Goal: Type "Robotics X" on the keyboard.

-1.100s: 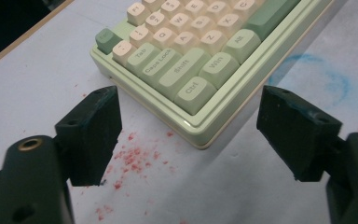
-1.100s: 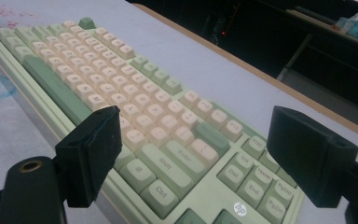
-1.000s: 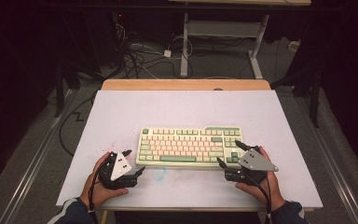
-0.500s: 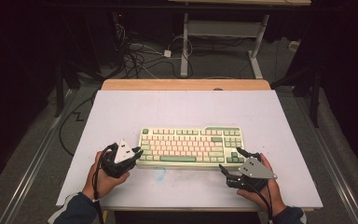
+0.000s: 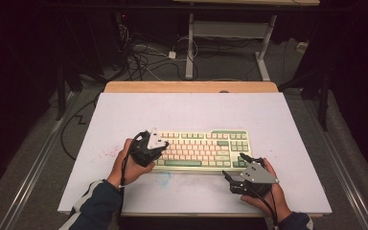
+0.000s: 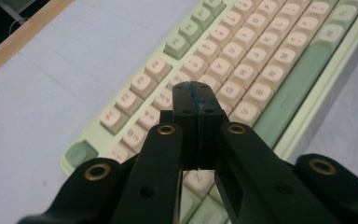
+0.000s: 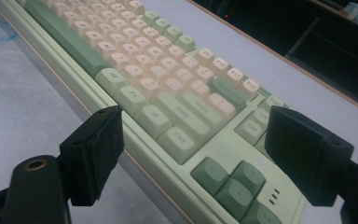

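Pale-green keyboard [image 5: 201, 149] lies near the middle of the white surface [image 5: 124, 120]. The left hand-held gripper [image 6: 193, 93], its jaws just pressed together with nothing between them, hovers over the keyboard's left-end keys (cream-coloured ones), while the right hand-held gripper [image 7: 191, 135] stands spread at the keyboard's near right corner.

My left gripper [image 5: 154, 143] hangs over the keyboard's [image 5: 206, 148] left end, jaws just closed with nothing between them. My right gripper [image 5: 236, 167] stands wide at the near right corner, the keyboard's edge in its path. All around the keyboard the white table [image 5: 182, 110] gives open passage.
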A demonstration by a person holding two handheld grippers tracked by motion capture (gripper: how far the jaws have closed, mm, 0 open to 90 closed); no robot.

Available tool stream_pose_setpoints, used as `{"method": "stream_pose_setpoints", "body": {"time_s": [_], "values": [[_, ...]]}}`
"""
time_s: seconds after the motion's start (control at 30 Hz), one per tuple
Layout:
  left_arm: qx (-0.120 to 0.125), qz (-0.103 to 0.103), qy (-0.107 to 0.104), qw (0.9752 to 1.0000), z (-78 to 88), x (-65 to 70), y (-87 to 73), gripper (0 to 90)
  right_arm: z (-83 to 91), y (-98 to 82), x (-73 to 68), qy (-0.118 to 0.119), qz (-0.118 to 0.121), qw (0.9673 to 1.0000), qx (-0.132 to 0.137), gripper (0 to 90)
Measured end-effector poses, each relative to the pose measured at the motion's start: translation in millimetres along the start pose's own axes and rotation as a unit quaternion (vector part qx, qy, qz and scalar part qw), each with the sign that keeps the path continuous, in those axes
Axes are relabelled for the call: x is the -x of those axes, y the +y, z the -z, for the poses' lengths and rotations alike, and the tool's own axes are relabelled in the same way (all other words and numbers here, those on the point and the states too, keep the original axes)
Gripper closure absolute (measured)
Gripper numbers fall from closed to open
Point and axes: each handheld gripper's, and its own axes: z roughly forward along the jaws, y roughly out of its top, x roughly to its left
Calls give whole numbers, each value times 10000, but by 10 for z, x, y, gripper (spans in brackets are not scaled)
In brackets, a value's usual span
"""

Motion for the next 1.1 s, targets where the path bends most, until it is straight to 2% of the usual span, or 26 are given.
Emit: {"method": "stream_pose_setpoints", "body": {"time_s": [0.07,0.23,0.53,0.77,1.03,1.1], "values": [[-88,-70,41,9999,-99,21,4,869,-2,-7,5,-7,3,10000,-8,205],[-277,-50,134,9995,-303,28,-17,869,-9,-18,-2,12,22,10000,-40,206],[-428,-111,94,9990,-474,106,-45,866,-13,-26,2,40,29,10000,-84,206],[-512,-166,116,9985,-560,130,-88,854,-18,-30,-9,86,74,9999,-115,207],[-552,-145,99,9983,-574,125,-116,857,-23,-32,-11,74,95,9998,-164,207],[-553,-192,113,9982,-572,127,-114,852,-24,-33,-10,62,98,9998,-171,206]]}}
